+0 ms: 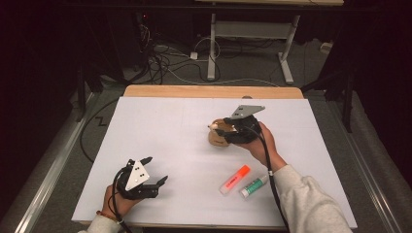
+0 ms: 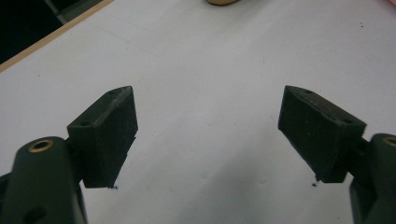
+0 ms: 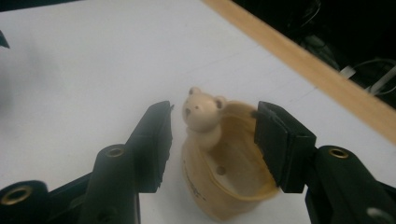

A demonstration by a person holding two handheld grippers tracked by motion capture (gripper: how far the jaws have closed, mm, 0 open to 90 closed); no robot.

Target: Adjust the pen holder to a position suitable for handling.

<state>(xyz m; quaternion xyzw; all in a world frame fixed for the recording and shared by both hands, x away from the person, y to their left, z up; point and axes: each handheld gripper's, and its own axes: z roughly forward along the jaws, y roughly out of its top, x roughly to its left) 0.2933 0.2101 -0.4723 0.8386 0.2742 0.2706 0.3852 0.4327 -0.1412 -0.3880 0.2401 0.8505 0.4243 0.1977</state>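
Standing upright, tan bear-headed cup [image 3: 224, 172] sits between the parted right gripper [image 3: 212, 135].

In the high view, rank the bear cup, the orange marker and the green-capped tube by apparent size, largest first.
1. Bear cup, though the right gripper covers part of it.
2. Orange marker.
3. Green-capped tube, slightly shorter than the marker; they look close.

High overview, two close gripper views
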